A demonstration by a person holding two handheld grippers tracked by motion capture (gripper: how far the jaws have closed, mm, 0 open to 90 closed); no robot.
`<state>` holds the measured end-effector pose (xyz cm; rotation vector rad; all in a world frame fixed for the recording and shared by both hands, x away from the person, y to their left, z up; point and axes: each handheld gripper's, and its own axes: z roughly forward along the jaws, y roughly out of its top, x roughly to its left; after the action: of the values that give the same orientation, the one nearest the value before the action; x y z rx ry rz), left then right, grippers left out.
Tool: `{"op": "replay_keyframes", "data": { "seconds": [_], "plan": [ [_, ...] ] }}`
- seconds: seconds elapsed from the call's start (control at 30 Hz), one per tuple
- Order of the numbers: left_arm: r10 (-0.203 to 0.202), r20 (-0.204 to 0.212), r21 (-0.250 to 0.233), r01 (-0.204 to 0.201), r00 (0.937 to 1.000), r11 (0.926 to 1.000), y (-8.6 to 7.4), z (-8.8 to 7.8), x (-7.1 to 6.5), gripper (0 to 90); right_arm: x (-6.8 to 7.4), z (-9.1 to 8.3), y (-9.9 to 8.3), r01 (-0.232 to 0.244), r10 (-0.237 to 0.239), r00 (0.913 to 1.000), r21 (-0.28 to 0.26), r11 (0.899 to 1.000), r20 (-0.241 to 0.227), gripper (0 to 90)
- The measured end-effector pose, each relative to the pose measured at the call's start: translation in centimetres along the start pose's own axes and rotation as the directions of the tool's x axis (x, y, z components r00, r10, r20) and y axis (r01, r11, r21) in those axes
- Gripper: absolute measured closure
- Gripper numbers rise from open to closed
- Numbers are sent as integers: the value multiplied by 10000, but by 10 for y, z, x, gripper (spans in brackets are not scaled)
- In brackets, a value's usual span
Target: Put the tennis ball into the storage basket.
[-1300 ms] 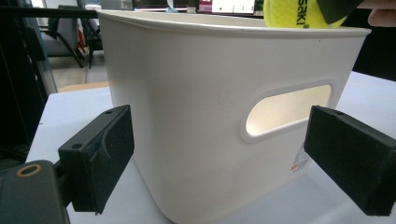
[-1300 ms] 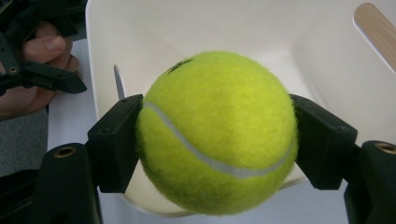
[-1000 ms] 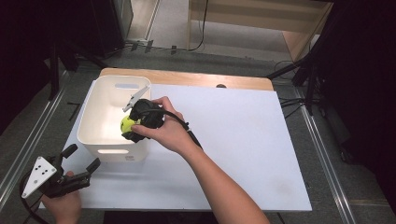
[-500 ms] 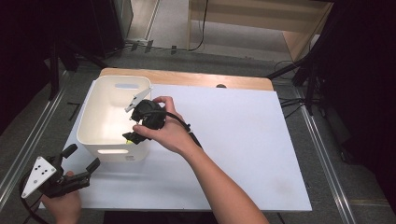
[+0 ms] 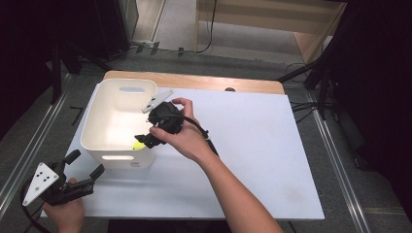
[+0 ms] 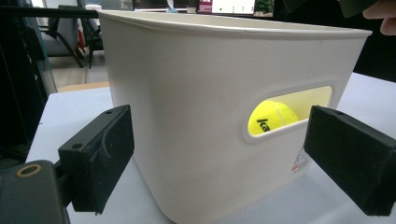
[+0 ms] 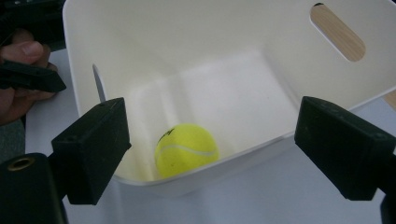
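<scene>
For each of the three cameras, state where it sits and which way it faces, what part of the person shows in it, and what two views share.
High view: above the table, looking forward and down; forearms, both hands.
Left gripper view: on the left tongs, level at the bin wall; a fingertip.
Right gripper view: on the right tongs, down into the bin; the other hand.
Shared: the tennis ball in the bin.

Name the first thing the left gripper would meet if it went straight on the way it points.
Most likely the near wall of the white bin, which stands just ahead of the open left gripper; depth is unclear.
</scene>
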<state>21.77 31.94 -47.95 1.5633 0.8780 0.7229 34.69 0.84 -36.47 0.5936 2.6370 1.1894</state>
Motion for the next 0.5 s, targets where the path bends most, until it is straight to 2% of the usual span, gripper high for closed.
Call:
{"op": "replay_keyframes", "data": {
  "seconds": [0.13,0.5],
  "plan": [
    [4,-3,6,-4,10000,10000,0,0,0,84,-3,-9,-9,-241,244,9995,-193,9995,181,17],
    [28,-2,40,-28,10000,10000,0,0,0,84,-9,-22,-30,-571,597,9971,-545,9969,471,17]
  ]
}}
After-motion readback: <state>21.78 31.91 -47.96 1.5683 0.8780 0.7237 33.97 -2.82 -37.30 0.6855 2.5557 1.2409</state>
